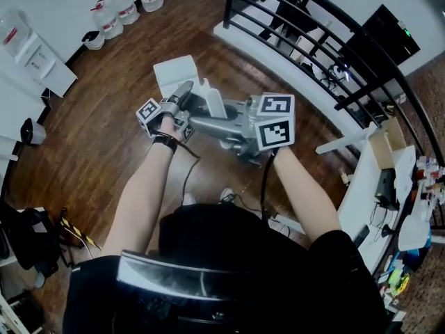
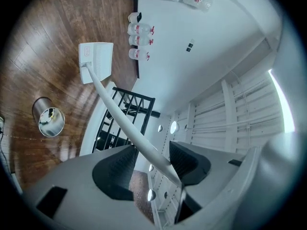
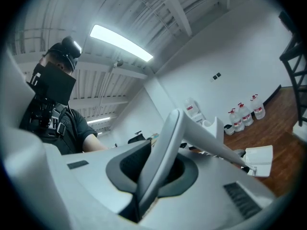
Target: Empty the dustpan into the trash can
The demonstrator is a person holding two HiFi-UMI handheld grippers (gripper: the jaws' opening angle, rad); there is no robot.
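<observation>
**Plainly, the trash can [image 2: 48,120] sat aside from the line of the handle [image 2: 120,116]**

Head view: we saw the dustpan [image 1: 177,75] far beyond the left gripper [image 1: 185,90], the right gripper [image 1: 201,120] nearer us. Left gripper view: wide jaws let the handle run loosely between them out to the dustpan [image 2: 97,61]; the trash can lay left of that line, apart. Right gripper view: narrow jaws clamped the handle's bent grip.

Dustpan [image 1: 177,72] between water bottles [image 1: 124,5] (far left) and railing [image 1: 227,2] at right; trash can [image 2: 48,120] on floor [image 1: 104,138], apart from dustpan.
</observation>
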